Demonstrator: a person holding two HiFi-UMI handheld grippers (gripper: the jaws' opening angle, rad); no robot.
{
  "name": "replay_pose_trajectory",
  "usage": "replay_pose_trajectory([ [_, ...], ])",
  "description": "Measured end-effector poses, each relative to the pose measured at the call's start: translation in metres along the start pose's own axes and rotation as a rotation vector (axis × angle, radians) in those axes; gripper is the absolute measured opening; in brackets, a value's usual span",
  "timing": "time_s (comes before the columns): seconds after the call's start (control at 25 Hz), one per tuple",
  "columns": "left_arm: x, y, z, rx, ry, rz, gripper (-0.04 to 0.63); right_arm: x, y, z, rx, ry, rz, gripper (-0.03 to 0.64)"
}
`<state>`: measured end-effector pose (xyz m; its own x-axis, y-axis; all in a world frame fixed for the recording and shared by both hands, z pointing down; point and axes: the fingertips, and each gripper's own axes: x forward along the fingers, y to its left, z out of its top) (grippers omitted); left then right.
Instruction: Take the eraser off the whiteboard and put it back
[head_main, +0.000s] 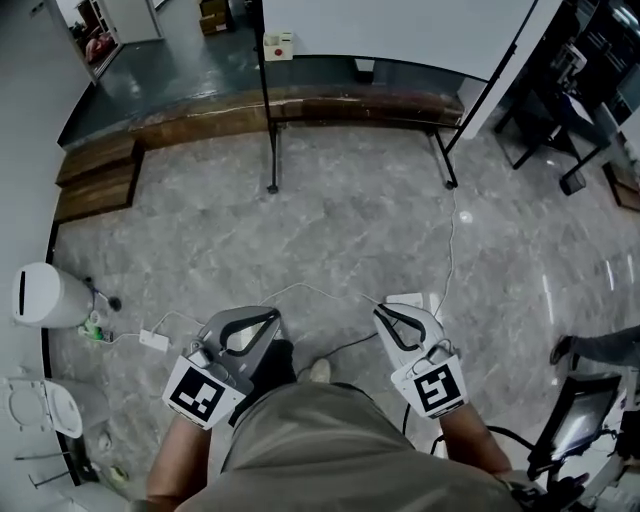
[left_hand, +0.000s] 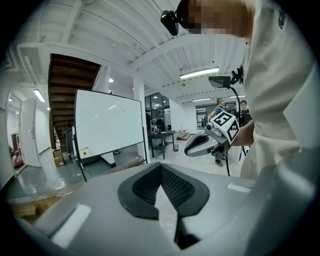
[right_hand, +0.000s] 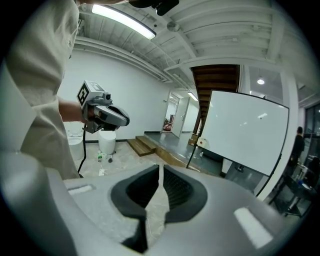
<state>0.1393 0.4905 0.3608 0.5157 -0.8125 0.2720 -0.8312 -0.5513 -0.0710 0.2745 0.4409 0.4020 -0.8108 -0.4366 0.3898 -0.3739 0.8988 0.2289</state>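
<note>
Head view: the person stands on a grey marbled stone floor (head_main: 350, 230). The left gripper (head_main: 274, 313) and right gripper (head_main: 381, 310) are held out low in front of the body, side by side and apart, both pointing toward the far wall. Far ahead stands a large white whiteboard on a black metal frame (head_main: 400, 25). A small white block with a red spot, apparently the eraser (head_main: 279, 46), sits at the whiteboard's lower left corner, well apart from both grippers. A thin white cable (head_main: 451, 240) trails across the floor. Brown wooden steps (head_main: 95, 175) lie to the far left, and a white cylindrical bin (head_main: 45, 295) is on the near left.

Left gripper view: the black jaw tips meet, so the claw is closed with nothing in it. The whiteboard is far off to the left, with the eraser low beside its left leg. The right gripper hangs at the right.

Right gripper view: the jaws are drawn together with barely a slit between them, and they hold nothing. The whiteboard stands at the far right, with the eraser at its lower left corner.
</note>
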Motion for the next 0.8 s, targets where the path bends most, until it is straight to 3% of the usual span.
replay_pose_trajectory([
  [0.44,0.049,0.090,-0.009,-0.008,-0.054,-0.081,0.006,0.091,-0.038,0.011,-0.018,0.054,-0.014,0.018],
  [0.8,0.053,0.198,0.000,0.034,-0.081,-0.097,0.006,0.201,-0.074,0.076,0.011,0.042,0.004,0.018],
])
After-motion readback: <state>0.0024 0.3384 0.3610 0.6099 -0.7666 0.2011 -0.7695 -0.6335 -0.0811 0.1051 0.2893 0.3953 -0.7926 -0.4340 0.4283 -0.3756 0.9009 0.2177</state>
